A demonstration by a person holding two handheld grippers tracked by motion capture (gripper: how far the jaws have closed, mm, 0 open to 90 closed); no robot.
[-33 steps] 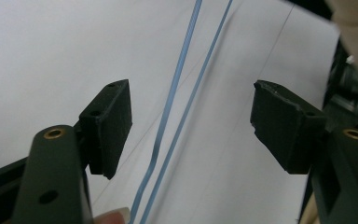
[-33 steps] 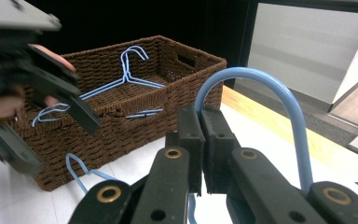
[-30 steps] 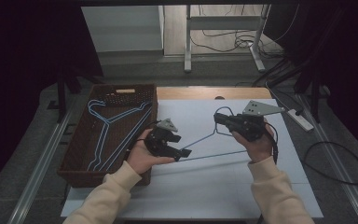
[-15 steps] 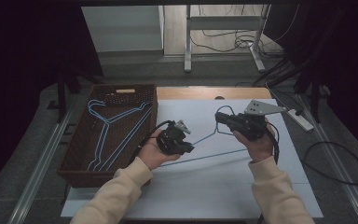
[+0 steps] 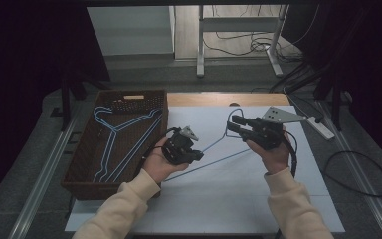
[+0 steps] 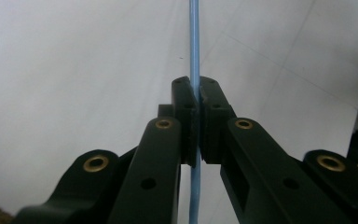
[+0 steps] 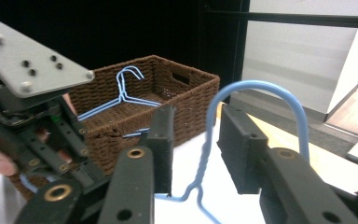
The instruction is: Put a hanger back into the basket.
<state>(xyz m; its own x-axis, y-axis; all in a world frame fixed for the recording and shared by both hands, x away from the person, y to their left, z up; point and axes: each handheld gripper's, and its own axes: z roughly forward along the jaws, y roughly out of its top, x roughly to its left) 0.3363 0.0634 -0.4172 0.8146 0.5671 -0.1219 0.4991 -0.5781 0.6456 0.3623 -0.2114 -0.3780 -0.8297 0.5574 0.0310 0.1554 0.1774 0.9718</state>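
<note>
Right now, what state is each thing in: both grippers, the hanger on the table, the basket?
Left gripper: shut on the blue hanger's wire.
Right gripper: fingers just opened, apart around the twisted neck.
Blue hanger: on the table, hook upright.
Wicker basket: holds more hangers.

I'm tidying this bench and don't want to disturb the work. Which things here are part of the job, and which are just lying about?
In the job:
- blue hanger on the table, wire clamped in the left gripper
- right gripper, jaws just opening around its twisted neck
- basket holding more hangers

Lying about:
- power strip
- floor cables
</note>
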